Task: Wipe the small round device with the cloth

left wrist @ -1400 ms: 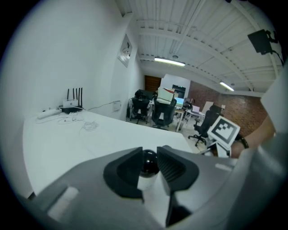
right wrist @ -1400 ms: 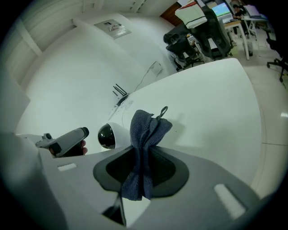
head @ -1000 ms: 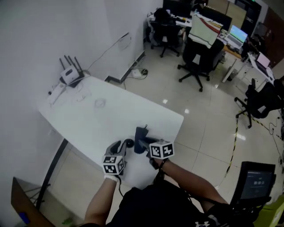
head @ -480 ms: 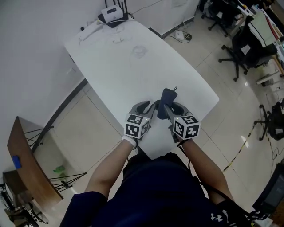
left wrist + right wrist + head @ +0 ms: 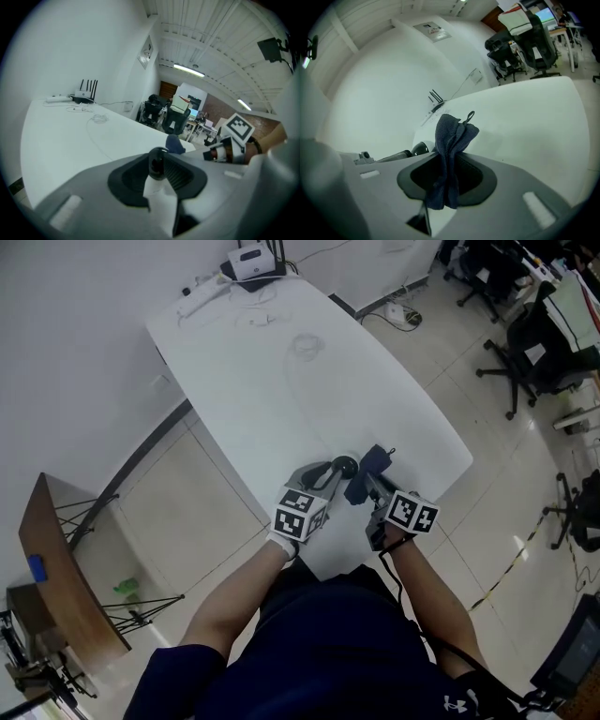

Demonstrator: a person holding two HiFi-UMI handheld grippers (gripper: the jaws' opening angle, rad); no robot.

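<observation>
Holding small round black device [image 5: 344, 465] clamped in left gripper [image 5: 158, 174], dark blue cloth [image 5: 451, 136] pinched in right gripper [image 5: 446, 176], close together; seemingly about to start wiping.

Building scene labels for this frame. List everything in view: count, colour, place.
table: 1, white, centre of head view
router: 1, white with black antennas, table's far end
cable: 1, thin and pale, looped on the table near the router
office chairs: several, black, on the floor at right
wooden panel: 1, brown, on a stand at left
small round device: 1, black, between the left gripper's jaws
cloth: 1, dark blue, between the right gripper's jaws
left gripper: 1, grey, shut on the device, over the table's near end
right gripper: 1, grey, shut on the cloth, beside the left
person: 1, dark shirt, bottom of head view
</observation>
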